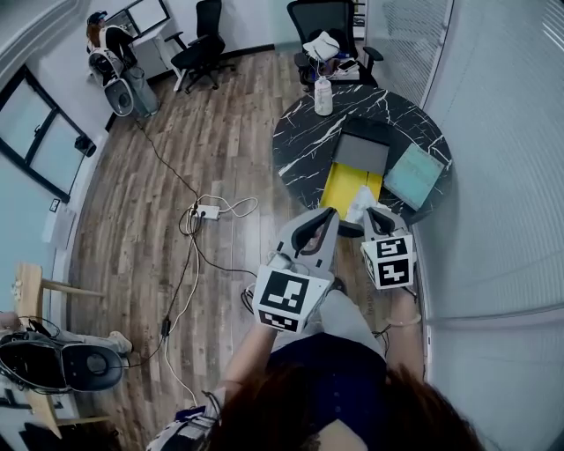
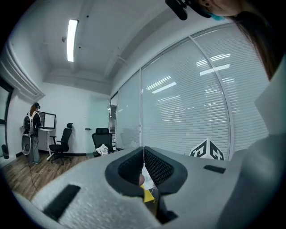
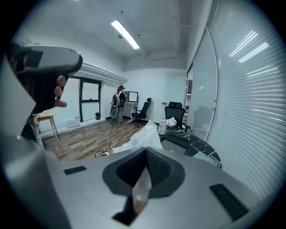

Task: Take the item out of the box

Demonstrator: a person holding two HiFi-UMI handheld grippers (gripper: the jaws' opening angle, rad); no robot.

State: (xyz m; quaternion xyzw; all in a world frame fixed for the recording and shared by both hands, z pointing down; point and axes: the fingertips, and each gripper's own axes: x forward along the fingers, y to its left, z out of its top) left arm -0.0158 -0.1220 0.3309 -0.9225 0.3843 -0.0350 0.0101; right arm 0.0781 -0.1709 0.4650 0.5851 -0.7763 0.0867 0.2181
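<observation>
An open box with a yellow inside (image 1: 339, 183) lies at the near edge of the round black marble table (image 1: 304, 141). A white plastic bag (image 1: 359, 201) hangs just above the box's near end, between my two grippers. My left gripper (image 1: 330, 214) comes in from the left; in its own view the left gripper (image 2: 143, 154) is shut, with a sliver of the bag (image 2: 147, 179) between its pads. My right gripper (image 1: 372, 213) holds the bag's other side. In the right gripper view, the gripper (image 3: 145, 154) is shut on the bag (image 3: 142, 138), which crumples up past the fingertips.
The box's grey lid (image 1: 361, 151) lies flat behind the yellow part, and a teal booklet (image 1: 414, 174) sits to its right. A bottle (image 1: 323, 95) stands at the table's far edge by an office chair (image 1: 322, 22). A power strip (image 1: 208, 211) and cables lie on the wooden floor.
</observation>
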